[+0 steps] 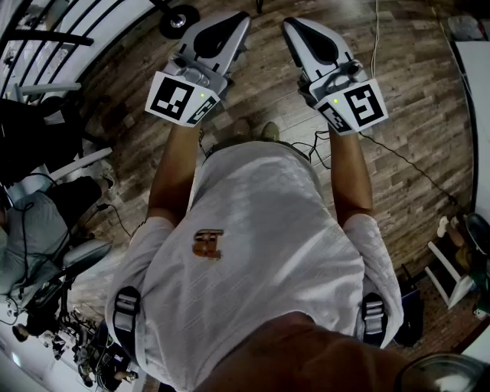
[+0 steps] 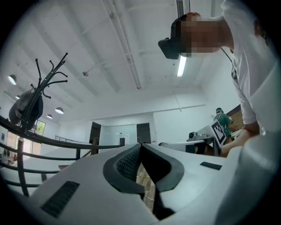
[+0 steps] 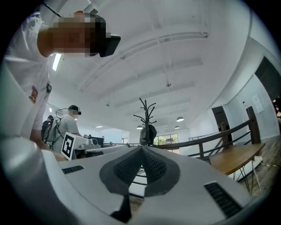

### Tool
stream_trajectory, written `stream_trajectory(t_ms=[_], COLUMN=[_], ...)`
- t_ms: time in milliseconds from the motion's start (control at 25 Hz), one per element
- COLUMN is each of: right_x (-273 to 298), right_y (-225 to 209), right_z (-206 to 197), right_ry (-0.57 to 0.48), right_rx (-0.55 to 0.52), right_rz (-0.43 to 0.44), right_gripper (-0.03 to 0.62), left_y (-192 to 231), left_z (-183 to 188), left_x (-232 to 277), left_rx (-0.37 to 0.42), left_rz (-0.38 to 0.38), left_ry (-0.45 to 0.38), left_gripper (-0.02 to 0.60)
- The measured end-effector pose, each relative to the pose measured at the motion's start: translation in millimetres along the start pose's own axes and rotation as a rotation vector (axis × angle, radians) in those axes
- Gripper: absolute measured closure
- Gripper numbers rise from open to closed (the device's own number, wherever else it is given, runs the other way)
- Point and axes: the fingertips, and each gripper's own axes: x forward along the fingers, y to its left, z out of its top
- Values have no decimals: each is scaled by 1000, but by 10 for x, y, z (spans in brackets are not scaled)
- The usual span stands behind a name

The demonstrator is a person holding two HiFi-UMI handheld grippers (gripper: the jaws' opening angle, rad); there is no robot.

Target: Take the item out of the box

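No box and no item show in any view. The person in a white shirt [image 1: 260,245] holds both grippers out in front, over a wooden floor [image 1: 413,115]. My left gripper [image 1: 239,18] points forward with its jaws pressed together and nothing between them; the left gripper view shows its dark pads [image 2: 128,163] meeting at the tip. My right gripper [image 1: 290,24] stands beside it, a short gap apart, also shut and empty, and its ribbed pads [image 3: 153,163] touch in the right gripper view. Both gripper cameras look upward at a white ceiling.
A black railing [image 1: 46,38] runs along the upper left, with chairs and gear [image 1: 38,222] below it. Cables [image 1: 413,164] lie on the floor at right, beside a white table edge [image 1: 475,92]. A coat rack [image 3: 147,127] and another person [image 3: 66,125] stand farther off.
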Motion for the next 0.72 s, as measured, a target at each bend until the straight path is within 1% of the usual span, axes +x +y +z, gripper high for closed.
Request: stream_trajectory(t_ms=[160, 440, 720], right_x=[57, -66, -180], right_y=[-26, -78, -190], right_z=[-24, -3, 39], right_ry=[5, 0, 2], right_rx=[-1, 27, 28], right_rz=[1, -2, 3], right_gripper=[563, 563, 562], left_y=[60, -45, -79], left_z=[-26, -50, -44], left_x=[13, 77, 176], left_rx=[1, -1, 6], left_rz=[0, -3, 10], left_ry=[6, 16, 0], left_gripper=[561, 561, 561])
